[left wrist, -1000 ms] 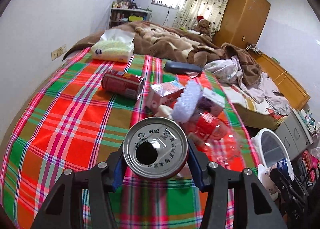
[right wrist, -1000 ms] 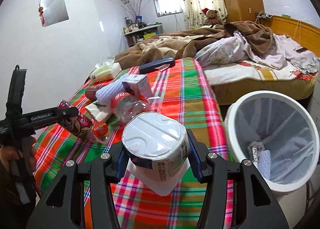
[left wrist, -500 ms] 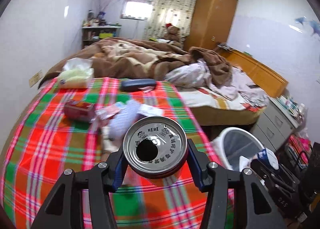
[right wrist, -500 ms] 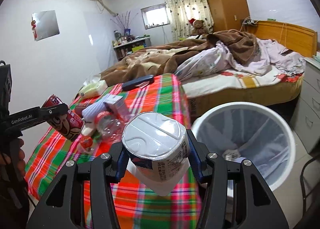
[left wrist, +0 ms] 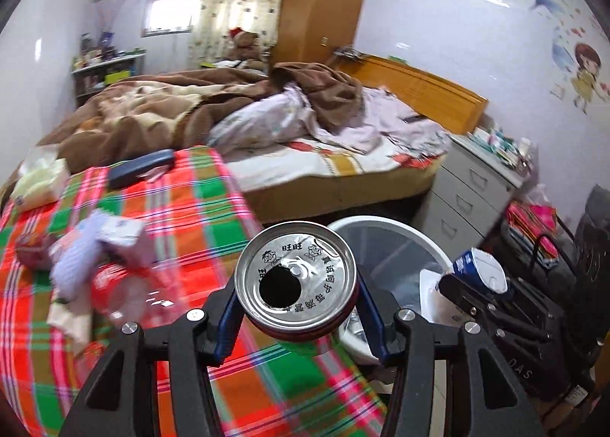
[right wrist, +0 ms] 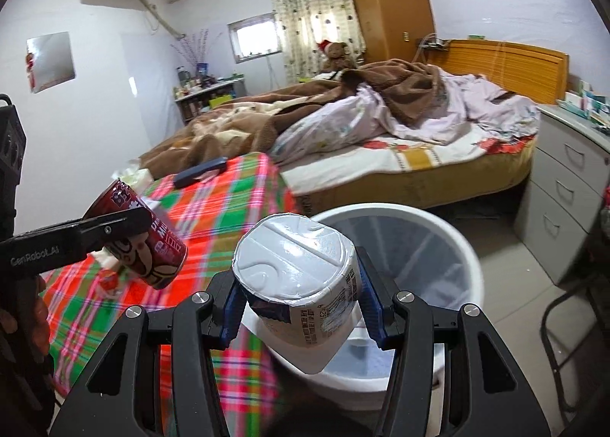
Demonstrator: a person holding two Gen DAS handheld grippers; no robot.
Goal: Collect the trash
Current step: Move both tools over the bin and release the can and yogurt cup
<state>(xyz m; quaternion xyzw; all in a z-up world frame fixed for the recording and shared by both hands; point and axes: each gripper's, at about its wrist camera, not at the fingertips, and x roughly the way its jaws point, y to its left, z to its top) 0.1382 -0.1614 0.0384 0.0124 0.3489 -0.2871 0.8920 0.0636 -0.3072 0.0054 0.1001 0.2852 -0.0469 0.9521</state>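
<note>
My left gripper (left wrist: 297,313) is shut on a red drink can (left wrist: 296,278), its silver opened top facing the camera, held over the right edge of the plaid table (left wrist: 183,216). In the right wrist view the same red can (right wrist: 146,242) hangs at the left in that gripper. My right gripper (right wrist: 301,307) is shut on a white and blue yogurt cup (right wrist: 301,269) with a foil lid, just above the near rim of the white trash bin (right wrist: 450,242). The trash bin (left wrist: 385,225) also shows behind the can, with the yogurt cup (left wrist: 480,271) to its right.
Several pieces of trash (left wrist: 103,246), blurred, lie on the plaid cloth, with a dark case (left wrist: 141,168) and a tissue pack (left wrist: 38,179) farther back. A bed (right wrist: 381,147) with blankets stands behind the bin, a grey drawer unit (right wrist: 572,185) to the right.
Both grippers have swung right, away from the littered table, toward the trash bin. The bin has grown larger and nearer in both views. Both grips are unchanged.
</note>
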